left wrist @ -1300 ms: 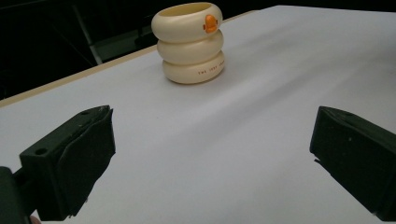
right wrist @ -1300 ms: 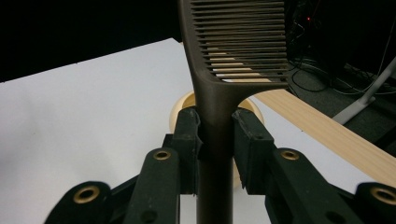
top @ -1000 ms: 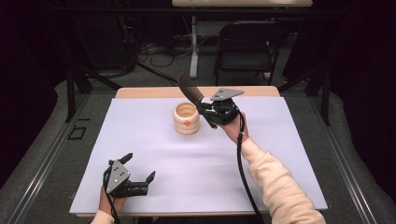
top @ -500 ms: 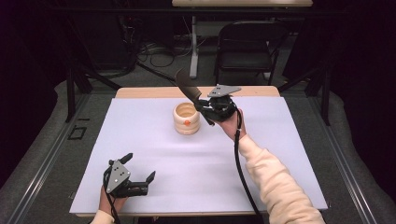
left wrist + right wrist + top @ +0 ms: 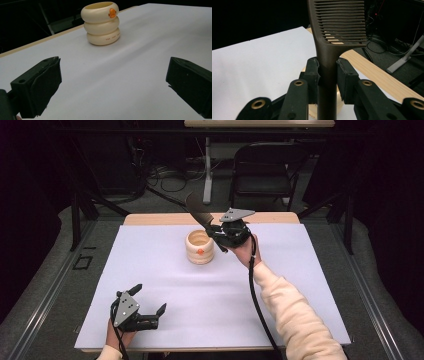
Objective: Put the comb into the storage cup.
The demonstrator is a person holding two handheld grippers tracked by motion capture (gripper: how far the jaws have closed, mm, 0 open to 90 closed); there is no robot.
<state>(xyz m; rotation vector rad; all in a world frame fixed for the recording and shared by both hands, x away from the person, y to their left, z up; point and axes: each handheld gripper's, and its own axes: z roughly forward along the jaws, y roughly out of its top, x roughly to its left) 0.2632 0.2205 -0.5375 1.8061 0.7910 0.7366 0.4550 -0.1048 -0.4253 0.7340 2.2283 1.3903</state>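
Comb (image 5: 329, 62) sits clamped by its handle in your right gripper (image 5: 220, 234), above the cream cup (image 5: 199, 246). Your left gripper (image 5: 150, 306) rests on the surface (image 5: 300, 285), fingers spread wide and empty.

The left tongs (image 5: 112, 85) gape wide over the white table (image 5: 150, 37), facing a cream ringed cup (image 5: 101, 23).

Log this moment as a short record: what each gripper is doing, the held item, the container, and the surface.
right gripper: shut on comb, raised beside the holder
comb: dark, gripped by its handle, toothed end up and away from the jaws
holder: cream, three stacked rings, orange mark, upright, open top
left gripper: open, holding nothing, low at the near edge of the sheet
sheet: white, covers the wooden table
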